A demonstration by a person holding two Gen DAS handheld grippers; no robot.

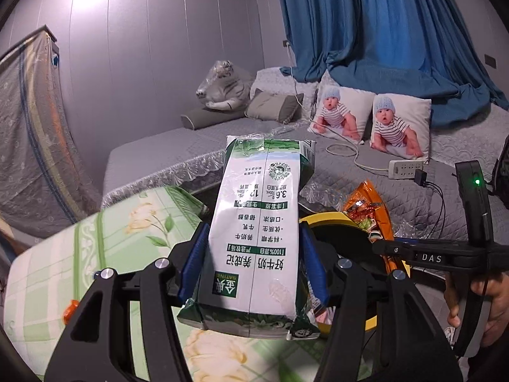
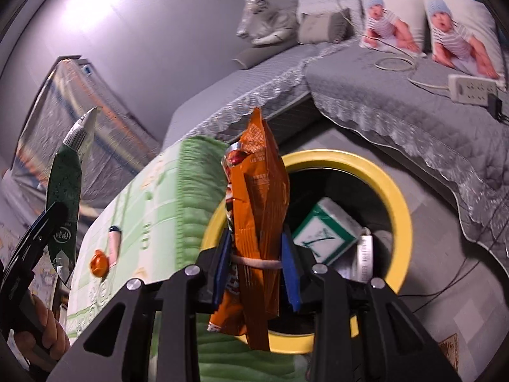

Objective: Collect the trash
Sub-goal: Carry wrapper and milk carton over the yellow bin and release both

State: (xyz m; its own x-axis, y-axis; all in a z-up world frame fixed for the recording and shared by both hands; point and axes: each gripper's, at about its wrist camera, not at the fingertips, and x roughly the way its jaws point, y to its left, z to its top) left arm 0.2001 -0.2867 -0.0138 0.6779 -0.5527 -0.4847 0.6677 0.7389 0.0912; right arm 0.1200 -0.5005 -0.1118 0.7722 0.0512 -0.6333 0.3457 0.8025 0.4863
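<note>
My left gripper is shut on a white and green milk carton, held upright above the green floral table; the carton also shows in the right wrist view. My right gripper is shut on an orange snack bag with a rubber band round it, held above a yellow-rimmed trash bin. The bag also shows in the left wrist view, over the bin. Inside the bin lie a green and white box and a white item.
A grey quilted bed stands behind, with baby-print pillows, a plush tiger, a power strip and cables. Blue curtains hang at the back. An orange object lies on the green table.
</note>
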